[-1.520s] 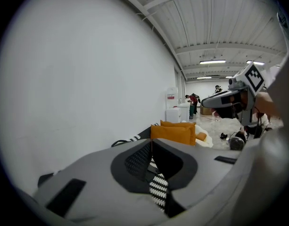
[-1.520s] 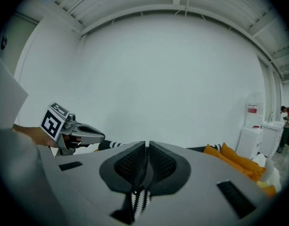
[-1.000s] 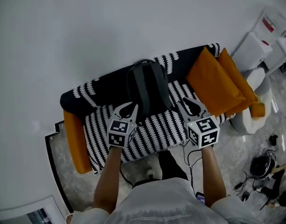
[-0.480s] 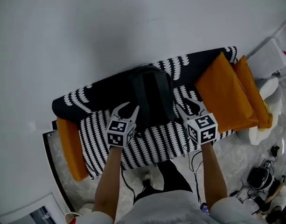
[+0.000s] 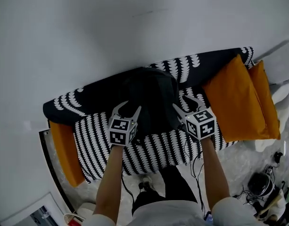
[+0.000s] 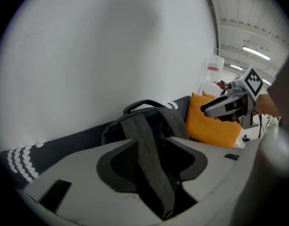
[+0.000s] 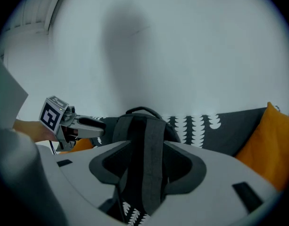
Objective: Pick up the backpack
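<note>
**Both grippers open at the backpack straps**

Nearest the head camera, the person's two bare forearms (image 5: 111, 178) are reaching forward above a grey marbled floor (image 5: 238, 161). The left gripper (image 5: 128, 108) and the right gripper (image 5: 184, 102) are hovering side by side over the seat of a black sofa with a white scallop-pattern cover (image 5: 87, 98), with their marker cubes facing up.

Left gripper view: the jaws are standing wide apart. One grey shoulder strap (image 6: 151, 164) is running down through the gap between them, and nothing is clamping it. Contact with the strap cannot be judged.

Right gripper view: the jaws are likewise standing wide apart. The other grey shoulder strap (image 7: 151, 159) is hanging in the gap, unclamped.

The dark grey fabric backpack (image 5: 151, 93) is sitting upright on the sofa seat and leaning against the backrest. Its straps are facing the person and its carry loop (image 6: 143, 103) is standing up at the top. It is lying between the two grippers and just beyond them.

Farther right, two orange cushions (image 5: 238, 98) are resting at the sofa's right end, near the backpack but not touching it. An orange side panel (image 5: 64, 149) is showing at the sofa's left end. A plain white wall (image 5: 111, 27) is rising behind everything.
</note>
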Tool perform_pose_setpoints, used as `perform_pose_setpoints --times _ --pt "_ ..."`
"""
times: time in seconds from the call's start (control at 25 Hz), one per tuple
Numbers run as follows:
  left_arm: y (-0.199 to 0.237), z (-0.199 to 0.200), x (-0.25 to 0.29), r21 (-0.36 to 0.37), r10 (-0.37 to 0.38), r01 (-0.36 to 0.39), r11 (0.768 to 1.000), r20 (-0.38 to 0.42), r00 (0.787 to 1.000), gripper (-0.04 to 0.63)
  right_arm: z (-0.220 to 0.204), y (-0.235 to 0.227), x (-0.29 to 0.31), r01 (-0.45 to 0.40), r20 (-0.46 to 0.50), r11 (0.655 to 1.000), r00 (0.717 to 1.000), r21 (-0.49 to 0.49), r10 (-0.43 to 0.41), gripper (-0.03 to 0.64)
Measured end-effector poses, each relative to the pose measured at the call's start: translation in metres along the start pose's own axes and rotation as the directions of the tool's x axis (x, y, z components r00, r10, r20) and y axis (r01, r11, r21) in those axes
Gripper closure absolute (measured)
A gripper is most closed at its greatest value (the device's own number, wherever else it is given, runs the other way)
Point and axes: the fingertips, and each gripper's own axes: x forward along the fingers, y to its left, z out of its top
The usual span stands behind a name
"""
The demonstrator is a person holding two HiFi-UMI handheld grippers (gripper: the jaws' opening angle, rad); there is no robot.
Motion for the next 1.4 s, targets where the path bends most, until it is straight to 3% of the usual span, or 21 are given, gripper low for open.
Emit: perform_pose_setpoints --times 0.32,0.56,0.6,0.68,0.88,1.0,1.16,1.4 --pt "0.026 -0.04 0.055 -0.052 0.052 -0.054 0.997 -0.051 0.997 0.362 -0.037 -0.024 0.079 -0.074 -0.078 0.997 0.994 0.032 0.076 0.382" --pt "0.026 -0.048 0.067 -0.064 0.034 -0.038 0.997 -0.059 0.998 0.362 -0.061 -0.019 0.107 -0.114 -0.167 0.993 0.979 0.014 0.115 0.384" --pt "0.024 -0.047 0.066 -0.058 0.028 -0.032 0.998 -0.059 0.998 0.374 -0.063 -0.016 0.107 -0.117 -0.175 0.993 0.978 0.011 0.117 0.393" --pt "0.02 -0.045 0.063 -0.041 0.022 -0.025 0.999 -0.051 0.998 0.428 -0.065 -0.011 0.106 -0.114 -0.178 0.993 0.977 0.008 0.114 0.474" --pt "0.011 -0.034 0.038 -0.037 0.007 -0.008 0.999 -0.028 1.0 0.488 -0.062 0.015 0.08 -0.13 -0.165 0.991 0.977 0.029 0.133 0.561" --pt "-0.002 -0.021 0.016 -0.075 -0.006 0.007 0.997 0.019 1.0 0.529 -0.054 0.03 0.054 -0.114 -0.134 0.992 0.984 0.049 0.12 0.572" --pt "-0.019 -0.019 -0.021 -0.062 -0.013 0.015 0.998 0.033 0.999 0.537 -0.048 0.052 0.012 -0.07 -0.093 0.996 0.993 0.058 0.075 0.578" --pt "-0.053 -0.001 -0.097 -0.051 -0.037 0.044 0.998 0.133 0.99 0.545 -0.021 0.089 -0.071 -0.003 0.058 0.997 0.998 0.083 -0.002 0.58"
